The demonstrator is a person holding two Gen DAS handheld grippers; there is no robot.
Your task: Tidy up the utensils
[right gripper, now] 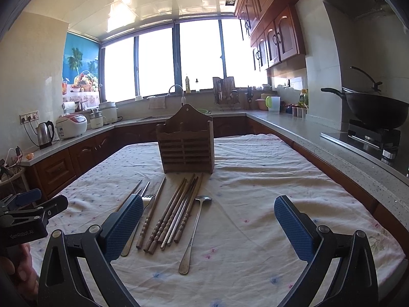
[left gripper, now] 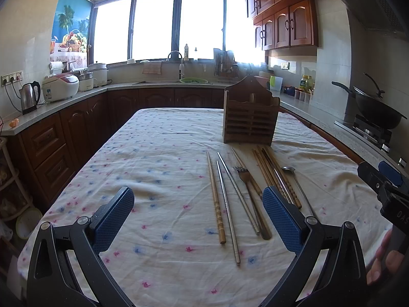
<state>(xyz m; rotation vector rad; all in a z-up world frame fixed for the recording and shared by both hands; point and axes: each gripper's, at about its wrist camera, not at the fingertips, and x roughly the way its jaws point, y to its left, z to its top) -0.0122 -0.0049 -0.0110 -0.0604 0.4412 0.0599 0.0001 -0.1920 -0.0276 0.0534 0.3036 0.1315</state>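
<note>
A slatted wooden utensil holder (left gripper: 249, 117) (right gripper: 186, 151) stands upright on the floral tablecloth (left gripper: 158, 168) (right gripper: 255, 179). In front of it lie several wooden and metal chopsticks (left gripper: 225, 204) (right gripper: 176, 212), a fork (left gripper: 245, 179) (right gripper: 147, 200) and a metal spoon (left gripper: 294, 176) (right gripper: 195, 227), side by side. My left gripper (left gripper: 198, 220) is open and empty, hovering above the cloth just left of the utensils. My right gripper (right gripper: 208, 227) is open and empty, with its left finger (right gripper: 125, 222) over the fork's handle. Each gripper shows at the edge of the other's view.
Counters surround the table: a kettle (left gripper: 29, 97) and rice cookers (left gripper: 60, 87) on the left, a sink (left gripper: 176, 80) under the window, a wok (right gripper: 375, 107) on the stove at right. The tablecloth left of the utensils is bare.
</note>
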